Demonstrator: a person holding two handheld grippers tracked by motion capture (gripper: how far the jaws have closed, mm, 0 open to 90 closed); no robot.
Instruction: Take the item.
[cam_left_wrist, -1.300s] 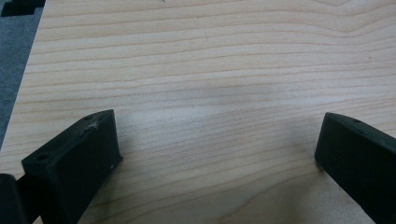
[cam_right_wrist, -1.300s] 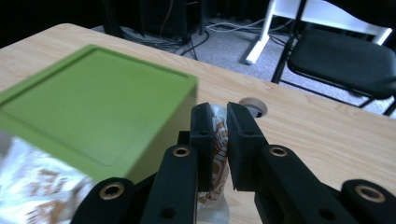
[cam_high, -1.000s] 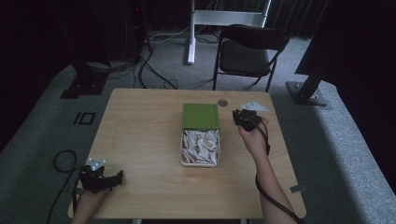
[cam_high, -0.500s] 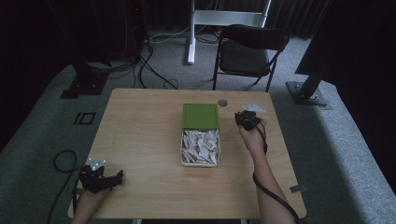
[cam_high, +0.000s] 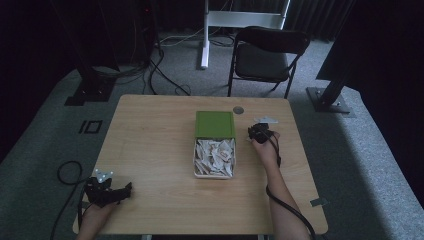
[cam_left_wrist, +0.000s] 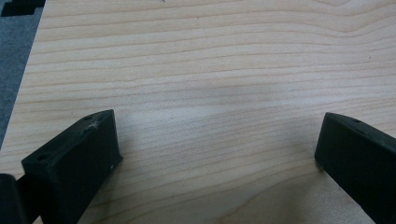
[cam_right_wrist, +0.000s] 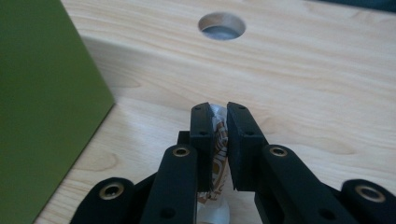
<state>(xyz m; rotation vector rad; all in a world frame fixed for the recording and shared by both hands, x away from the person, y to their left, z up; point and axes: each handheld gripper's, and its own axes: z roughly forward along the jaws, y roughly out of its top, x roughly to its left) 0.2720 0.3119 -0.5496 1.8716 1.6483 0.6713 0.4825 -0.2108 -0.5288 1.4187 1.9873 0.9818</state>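
An open box (cam_high: 194, 159) full of small white packets sits mid-table, its green lid (cam_high: 215, 124) hinged back on the far side. My right gripper (cam_high: 257, 133) hovers low over the wood just right of that lid. In the right gripper view its jaws (cam_right_wrist: 220, 109) are shut on a thin white and brown packet (cam_right_wrist: 217, 161), with the green lid (cam_right_wrist: 42, 107) close on the left. My left gripper (cam_high: 124, 190) rests near the table's front left corner. Its jaws (cam_left_wrist: 219, 144) stand wide open over bare wood.
A round cable hole (cam_high: 238, 109) lies in the wooden table (cam_high: 150, 135) beyond the lid; the right gripper view has that hole (cam_right_wrist: 221, 25) straight ahead. A folding chair (cam_high: 267, 55) stands behind the table, and stands and cables are on the floor around.
My right gripper has sunk toward the table beside the green lid, still holding the packet. The left gripper has stayed where it was.
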